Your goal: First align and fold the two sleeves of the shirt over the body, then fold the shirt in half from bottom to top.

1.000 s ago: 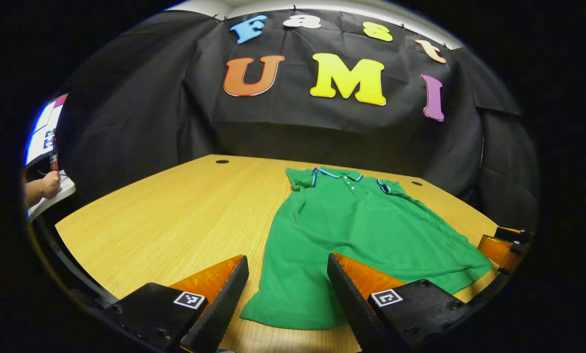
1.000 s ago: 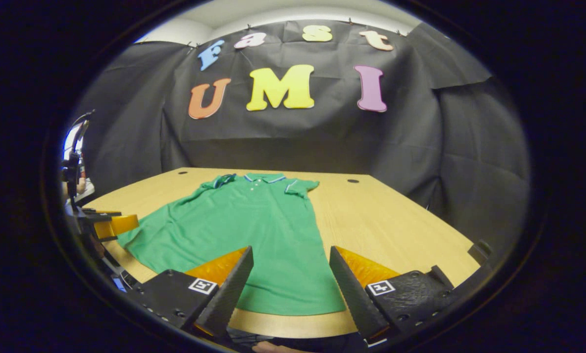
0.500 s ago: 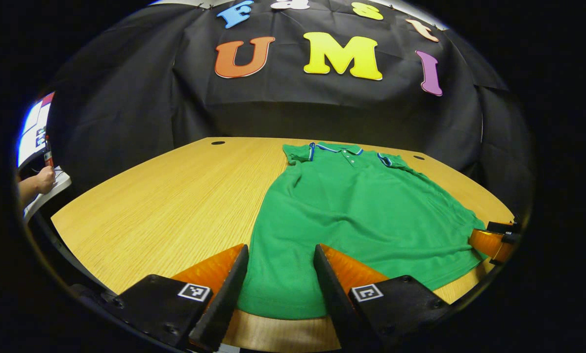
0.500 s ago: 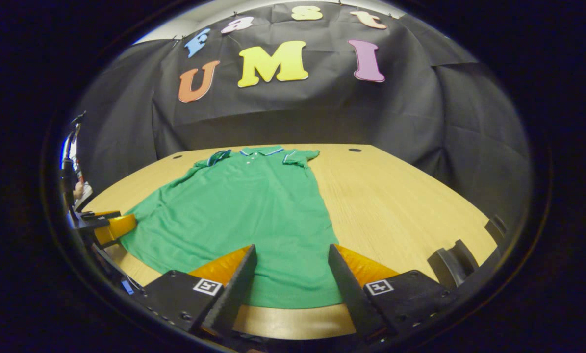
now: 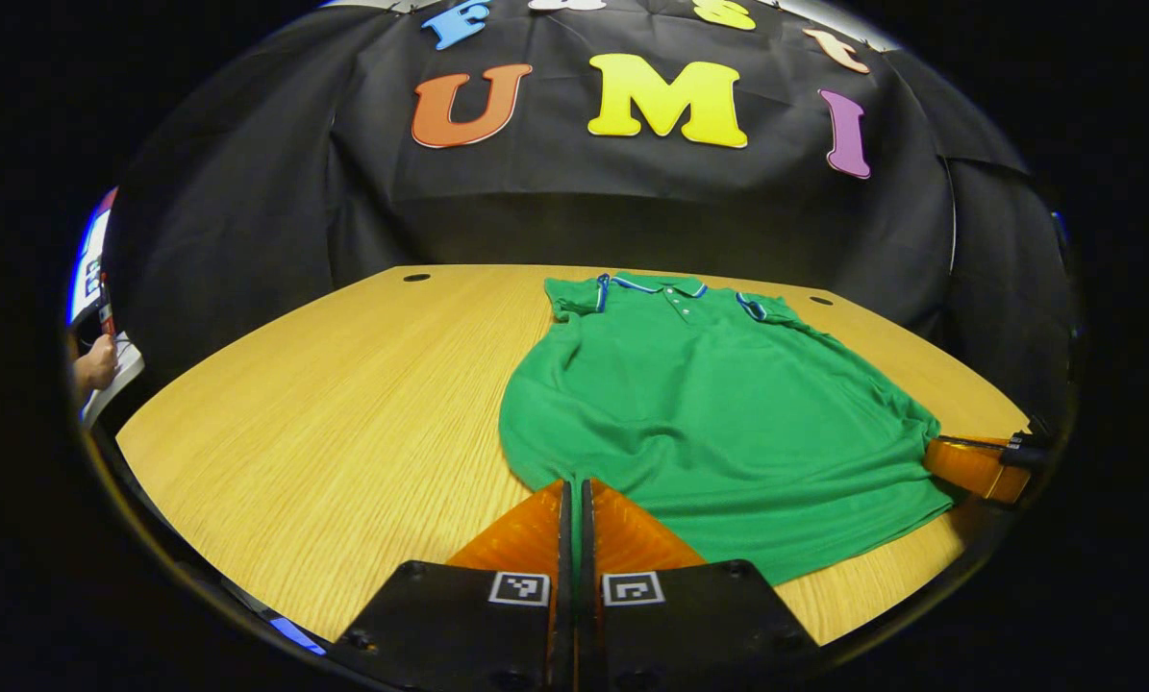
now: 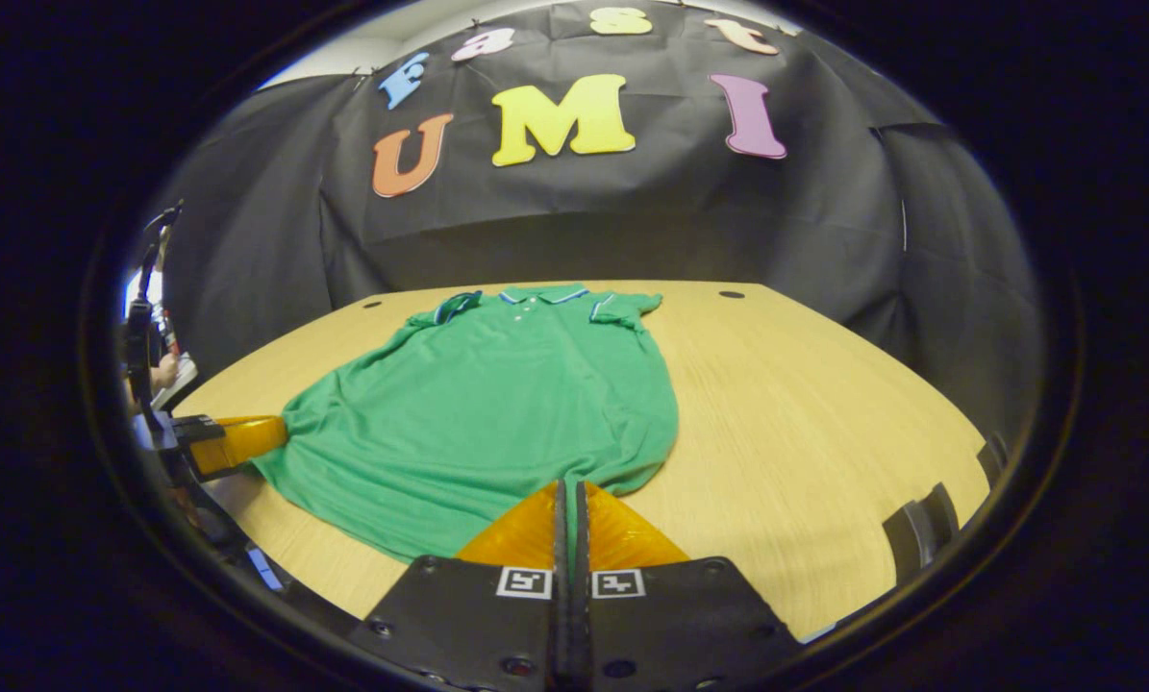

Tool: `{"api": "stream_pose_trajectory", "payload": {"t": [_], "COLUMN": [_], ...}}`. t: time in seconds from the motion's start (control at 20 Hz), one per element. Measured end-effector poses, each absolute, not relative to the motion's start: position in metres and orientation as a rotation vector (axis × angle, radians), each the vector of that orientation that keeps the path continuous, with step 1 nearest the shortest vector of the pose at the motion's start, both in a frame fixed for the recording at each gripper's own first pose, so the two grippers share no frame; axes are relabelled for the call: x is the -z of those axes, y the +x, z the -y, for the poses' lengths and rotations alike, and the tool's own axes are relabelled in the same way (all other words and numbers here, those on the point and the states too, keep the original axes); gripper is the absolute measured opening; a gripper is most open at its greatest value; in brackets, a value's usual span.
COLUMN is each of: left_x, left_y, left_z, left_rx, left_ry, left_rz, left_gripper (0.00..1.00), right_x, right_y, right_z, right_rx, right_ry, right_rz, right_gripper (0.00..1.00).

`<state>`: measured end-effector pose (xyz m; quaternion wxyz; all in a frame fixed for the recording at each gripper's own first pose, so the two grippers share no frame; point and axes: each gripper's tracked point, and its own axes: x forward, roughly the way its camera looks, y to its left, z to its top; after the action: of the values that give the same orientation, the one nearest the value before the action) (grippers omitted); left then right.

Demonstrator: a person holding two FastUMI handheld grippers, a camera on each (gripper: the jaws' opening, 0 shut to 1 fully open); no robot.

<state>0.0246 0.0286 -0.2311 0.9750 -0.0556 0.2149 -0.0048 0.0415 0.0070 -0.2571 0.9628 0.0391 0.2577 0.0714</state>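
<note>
On the table (image 5: 343, 384), the shirt (image 5: 709, 404) points collar (image 5: 665, 285) away.

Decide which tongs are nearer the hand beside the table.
Left. The left tongs grip the green polo shirt's hem corner on the hand's side; the right tongs grip the opposite corner, farther off.
</note>
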Motion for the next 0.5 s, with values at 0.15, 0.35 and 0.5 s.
{"api": "stream_pose_trajectory", "payload": {"t": [0.15,0.35,0.5], "left_x": [0.219,0.202,0.186], "left_y": [0.027,0.029,0.026], "left_z": [-0.033,-0.031,-0.027], "left_rx": [0.006,0.015,0.029], "left_ry": [-0.135,-0.122,-0.099], "left_rz": [-0.408,-0.372,-0.342], "left_gripper": [0.07,0.07,0.07], "right_x": [0.254,0.234,0.211], "right_y": [0.041,0.039,0.040], "right_z": [-0.004,0.001,0.005], "right_rx": [-0.149,-0.144,-0.135], "right_ry": [0.112,0.130,0.113], "right_rz": [-0.534,-0.502,-0.455], "right_gripper": [0.01,0.00,0.00]}}
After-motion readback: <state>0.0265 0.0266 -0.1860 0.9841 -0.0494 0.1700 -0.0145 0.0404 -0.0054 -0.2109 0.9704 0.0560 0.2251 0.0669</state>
